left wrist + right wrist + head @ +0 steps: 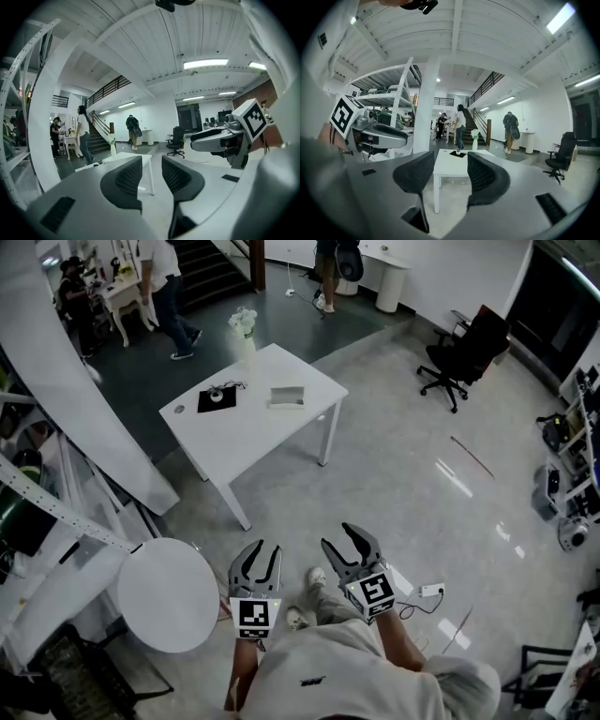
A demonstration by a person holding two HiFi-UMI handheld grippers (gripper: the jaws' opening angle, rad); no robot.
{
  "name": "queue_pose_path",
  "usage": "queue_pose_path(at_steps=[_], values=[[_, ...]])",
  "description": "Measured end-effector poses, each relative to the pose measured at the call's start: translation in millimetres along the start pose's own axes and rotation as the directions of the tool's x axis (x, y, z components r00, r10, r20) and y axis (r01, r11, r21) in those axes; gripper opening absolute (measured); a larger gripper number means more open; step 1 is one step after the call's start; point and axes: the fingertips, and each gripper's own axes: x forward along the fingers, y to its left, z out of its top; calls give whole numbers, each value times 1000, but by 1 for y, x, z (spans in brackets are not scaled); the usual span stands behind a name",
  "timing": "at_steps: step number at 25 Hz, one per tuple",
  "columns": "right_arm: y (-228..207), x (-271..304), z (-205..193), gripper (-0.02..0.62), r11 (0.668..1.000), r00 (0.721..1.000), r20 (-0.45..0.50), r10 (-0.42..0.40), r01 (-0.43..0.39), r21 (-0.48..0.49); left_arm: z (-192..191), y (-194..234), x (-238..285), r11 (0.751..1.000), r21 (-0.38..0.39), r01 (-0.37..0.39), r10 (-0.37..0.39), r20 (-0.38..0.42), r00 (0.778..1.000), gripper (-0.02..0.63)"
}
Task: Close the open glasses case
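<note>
White table (262, 439) bears pale glasses case (287, 397), untouched.

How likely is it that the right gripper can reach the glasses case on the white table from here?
Probably not. The right gripper, jaws open and empty, is well short of the white table, with floor between. The glasses case lies unobstructed; stepping closer should do.

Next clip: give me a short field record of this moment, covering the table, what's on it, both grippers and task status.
table: white square table, some way ahead of the person
on table: pale open glasses case; flat black square piece beside it
left gripper: open, empty, short of the table
right gripper: open, empty, short of the table
task status: case open, not yet reached
</note>
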Motion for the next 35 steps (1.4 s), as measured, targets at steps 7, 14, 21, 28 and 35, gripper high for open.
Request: queue_pose_path(at_steps=[7,14,21,28,35], values=[[-19,42,1,221,1000,1000,-9,4,-4,12,-3,26,43,1000,-1,8,-8,-12,1000,143],[-60,93,13,215,1000,1000,18,3,-4,30,8,45,103,999,24,28,-28,-16,999,141],[-102,129,21,212,1000,1000,18,15,-16,24,20,60,159,1000,25,15,-15,-23,1000,141],[-146,154,18,209,999,1000,10,19,-20,34,29,64,213,1000,29,11,-10,-28,1000,140],[-186,171,17,206,998,999,12,40,-40,43,40,55,256,999,38,5,-4,-31,999,138]])
